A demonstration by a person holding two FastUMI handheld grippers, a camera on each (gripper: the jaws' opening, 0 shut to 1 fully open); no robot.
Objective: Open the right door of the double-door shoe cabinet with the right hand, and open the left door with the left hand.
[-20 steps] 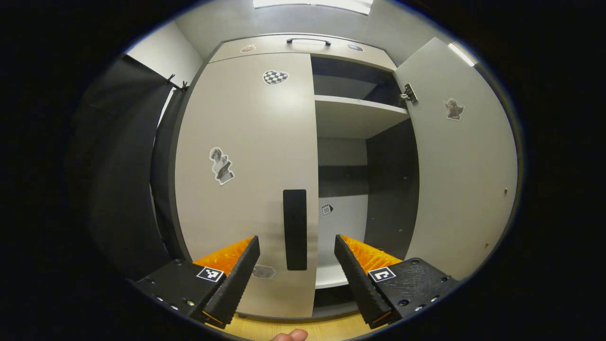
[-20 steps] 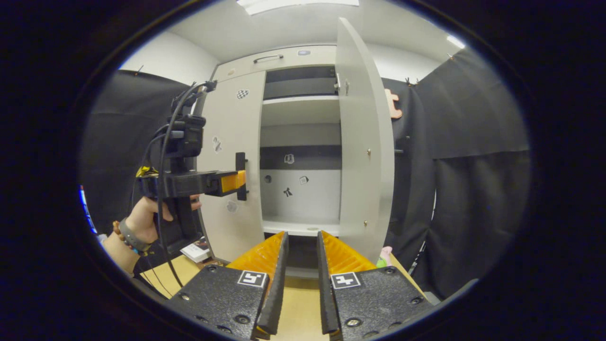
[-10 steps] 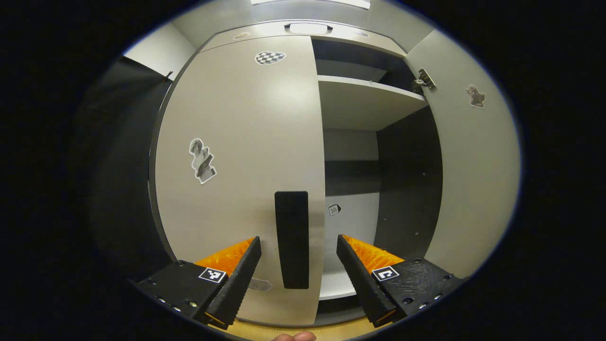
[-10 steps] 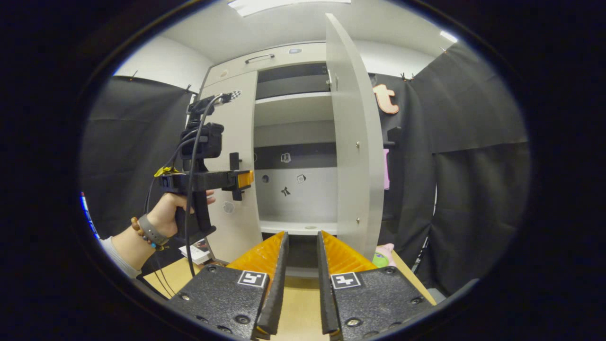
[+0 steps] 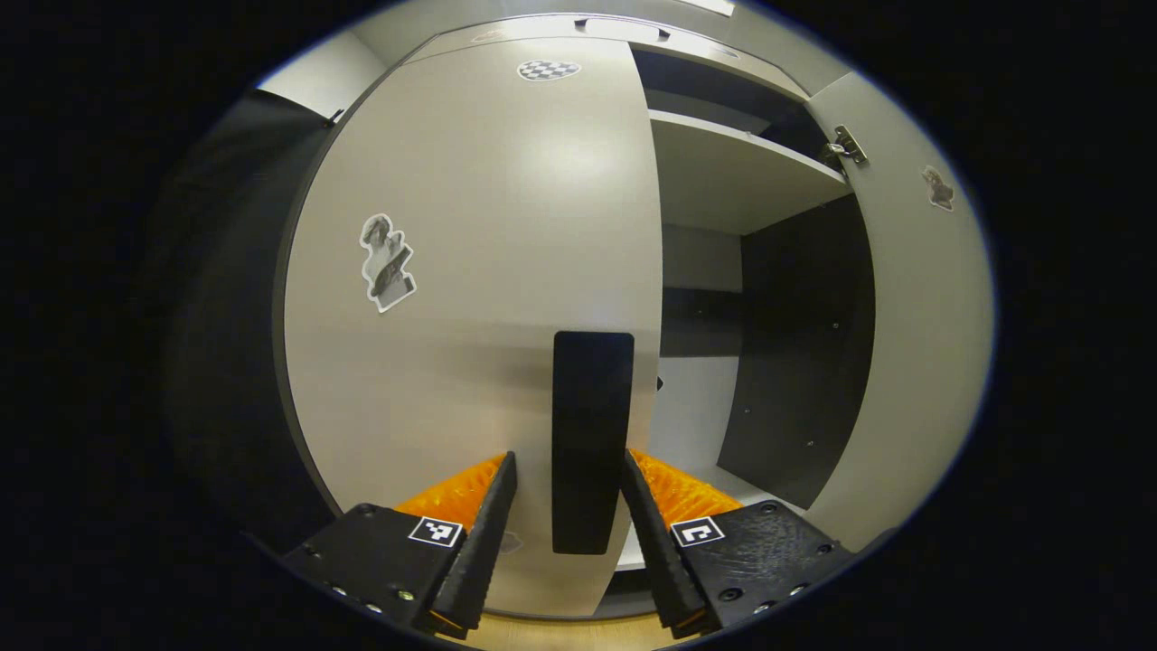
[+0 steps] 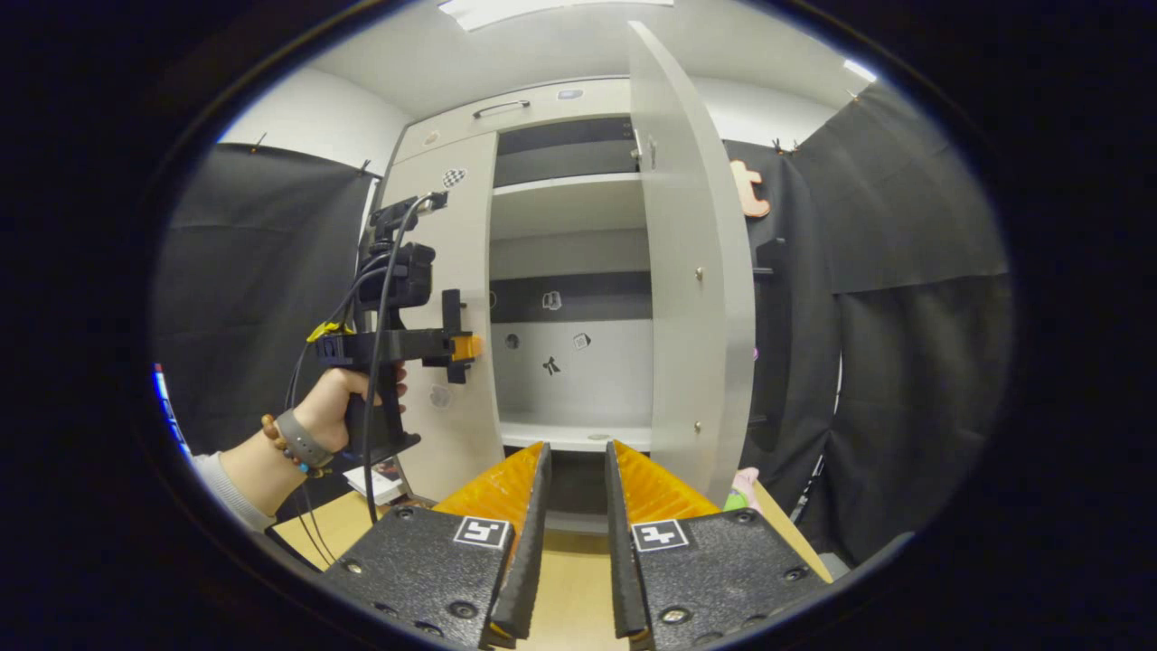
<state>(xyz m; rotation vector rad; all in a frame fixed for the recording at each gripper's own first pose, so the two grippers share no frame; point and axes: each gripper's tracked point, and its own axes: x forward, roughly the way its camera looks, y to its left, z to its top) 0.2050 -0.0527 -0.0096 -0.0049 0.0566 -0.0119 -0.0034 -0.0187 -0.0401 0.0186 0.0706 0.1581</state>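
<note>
The cabinet's left door (image 5: 470,271) stands closed, with stickers on its pale face. Its black upright handle (image 5: 592,425) sits between the fingers of my left gripper (image 5: 567,461). The right finger lies against the handle and a gap shows at the left finger. In the right gripper view a hand (image 6: 348,402) holds the left gripper (image 6: 461,348) at the left door (image 6: 447,271). The right door (image 6: 700,298) is swung wide open, edge-on. My right gripper (image 6: 577,448) hangs back from the cabinet, its fingers a narrow gap apart and holding nothing.
Pale shelves (image 6: 569,203) and a dark back wall show inside the open right half. A wooden surface (image 6: 569,579) lies below the cabinet. A book (image 6: 384,479) lies low on the left, and a pink and green object (image 6: 746,484) sits behind the right door. Black cloth (image 6: 904,362) hangs on both sides.
My left gripper has moved in on the left door's handle, and its fingers have narrowed around it. The right gripper has barely shifted; the right door stays open.
</note>
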